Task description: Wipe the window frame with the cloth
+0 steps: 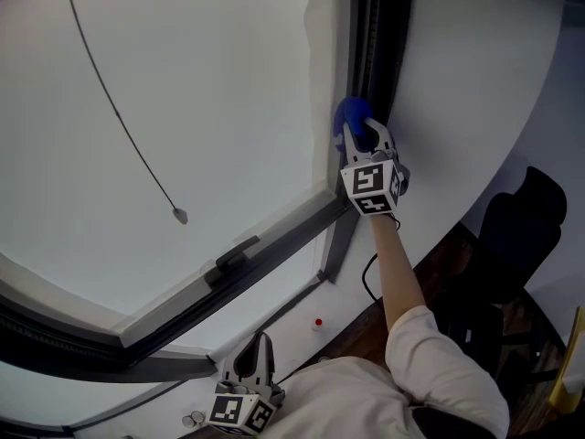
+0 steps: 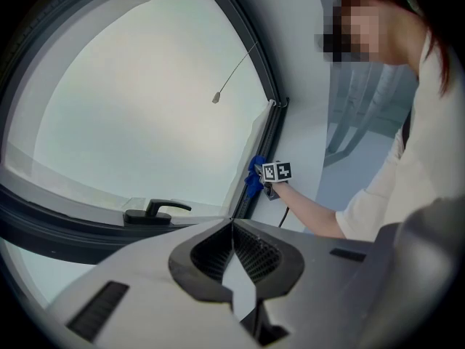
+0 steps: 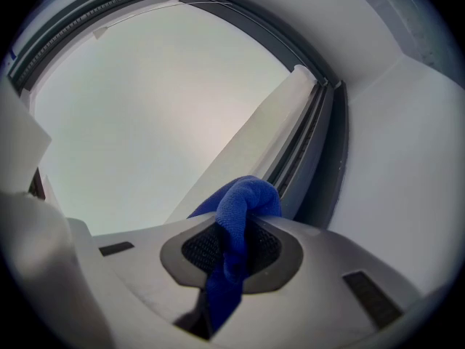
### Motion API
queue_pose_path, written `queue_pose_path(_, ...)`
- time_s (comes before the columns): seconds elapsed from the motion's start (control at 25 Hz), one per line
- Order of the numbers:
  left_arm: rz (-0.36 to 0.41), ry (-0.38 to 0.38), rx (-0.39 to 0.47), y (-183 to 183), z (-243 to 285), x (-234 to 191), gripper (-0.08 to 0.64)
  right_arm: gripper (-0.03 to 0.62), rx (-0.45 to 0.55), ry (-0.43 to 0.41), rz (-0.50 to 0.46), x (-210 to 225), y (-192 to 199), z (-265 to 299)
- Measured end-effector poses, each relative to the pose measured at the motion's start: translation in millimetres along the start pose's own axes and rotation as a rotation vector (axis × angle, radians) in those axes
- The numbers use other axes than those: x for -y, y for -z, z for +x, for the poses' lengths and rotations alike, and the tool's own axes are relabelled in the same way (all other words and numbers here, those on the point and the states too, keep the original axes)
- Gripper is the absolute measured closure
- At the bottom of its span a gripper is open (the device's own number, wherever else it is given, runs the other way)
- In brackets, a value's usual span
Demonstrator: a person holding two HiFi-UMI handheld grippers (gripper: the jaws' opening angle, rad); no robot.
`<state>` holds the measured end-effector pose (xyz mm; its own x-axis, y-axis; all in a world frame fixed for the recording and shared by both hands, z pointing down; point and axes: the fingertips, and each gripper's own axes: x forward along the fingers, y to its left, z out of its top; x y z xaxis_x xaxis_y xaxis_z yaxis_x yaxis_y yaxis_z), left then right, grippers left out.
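Window [image 1: 164, 80] is filling most of the head view, with the glass taking the upper left. The frame [image 1: 377, 44] is running dark down the upper centre, then turning at a corner and heading off to the lower left. The arm is reaching up from the lower right. The right gripper [image 1: 364, 140] is sitting centre frame, clenched on the cloth [image 1: 351, 115]. The cloth is blue and bunched, and it's pressing on the vertical frame member just above that corner. The right gripper view is showing it pinched between the jaws, with a tail hanging below. The left gripper [image 1: 256, 355] is idling at bottom centre, jaws closed on nothing, well apart from the frame. The handle [image 1: 239, 252] is sitting on the lower rail. A cord pull [image 1: 180, 215] is hanging in front of the glass.

Reading this as mid-wipe on the vertical member. The next move is likely dragging the cloth along the channel with steady pressure, rounding the corner, then working past the handle.
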<state>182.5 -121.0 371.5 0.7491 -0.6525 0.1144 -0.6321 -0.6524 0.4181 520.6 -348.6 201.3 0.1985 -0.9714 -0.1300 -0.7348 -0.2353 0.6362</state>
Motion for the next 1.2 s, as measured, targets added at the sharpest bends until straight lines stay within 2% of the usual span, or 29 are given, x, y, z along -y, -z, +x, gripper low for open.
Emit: queue_pose_path(1.2, -0.008, -0.042, 0.008, 3, 5, -2, 0.549, 0.535, -0.159, -0.127, 0.074, -83, 104, -20)
